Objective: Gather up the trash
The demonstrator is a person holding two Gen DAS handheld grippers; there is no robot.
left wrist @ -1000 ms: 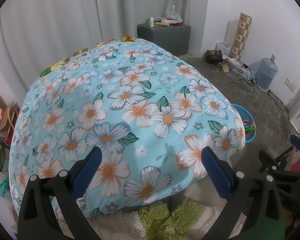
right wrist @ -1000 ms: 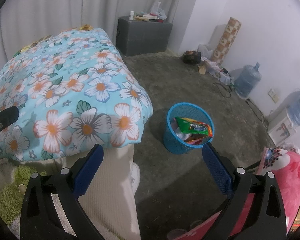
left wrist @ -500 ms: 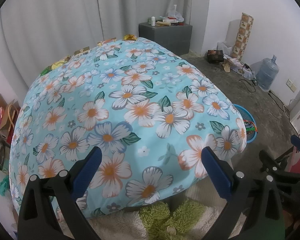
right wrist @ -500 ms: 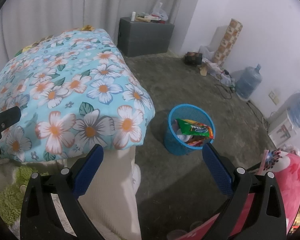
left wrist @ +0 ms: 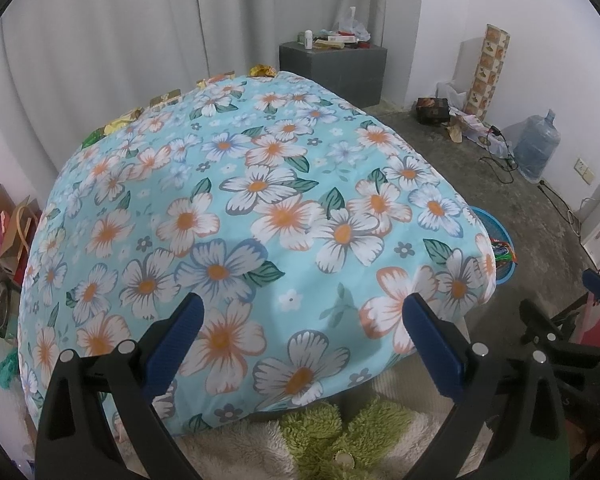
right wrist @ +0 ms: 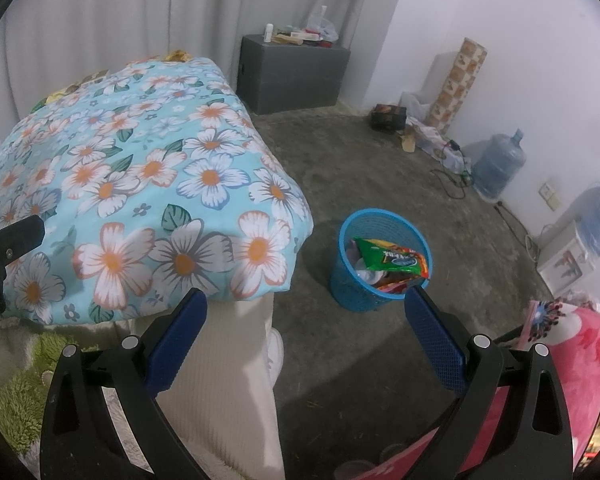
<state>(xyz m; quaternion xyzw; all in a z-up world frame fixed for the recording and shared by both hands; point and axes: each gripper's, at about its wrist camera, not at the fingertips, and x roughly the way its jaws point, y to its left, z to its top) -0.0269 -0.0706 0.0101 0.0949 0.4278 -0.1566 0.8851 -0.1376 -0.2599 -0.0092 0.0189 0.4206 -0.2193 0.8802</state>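
Observation:
A blue mesh trash basket (right wrist: 350, 282) stands on the concrete floor right of the table, holding a green and red snack bag (right wrist: 392, 258) and other wrappers. Its rim shows at the table's right edge in the left wrist view (left wrist: 496, 226). Several wrappers (left wrist: 118, 124) lie along the far edge of the floral-covered table (left wrist: 260, 220), also in the right wrist view (right wrist: 176, 55). My left gripper (left wrist: 300, 312) is open and empty above the table's near edge. My right gripper (right wrist: 306, 310) is open and empty, above the floor near the basket.
A grey cabinet (right wrist: 292, 72) with small items stands at the back wall. A water jug (right wrist: 498, 166), cables and a patterned roll (right wrist: 456, 84) line the right wall. A pink blanket (right wrist: 580, 352) lies lower right. Bags (left wrist: 8, 232) sit left of the table.
Both views have shifted slightly, as if the grippers drew back and rose a little. Both grippers stay open and empty.

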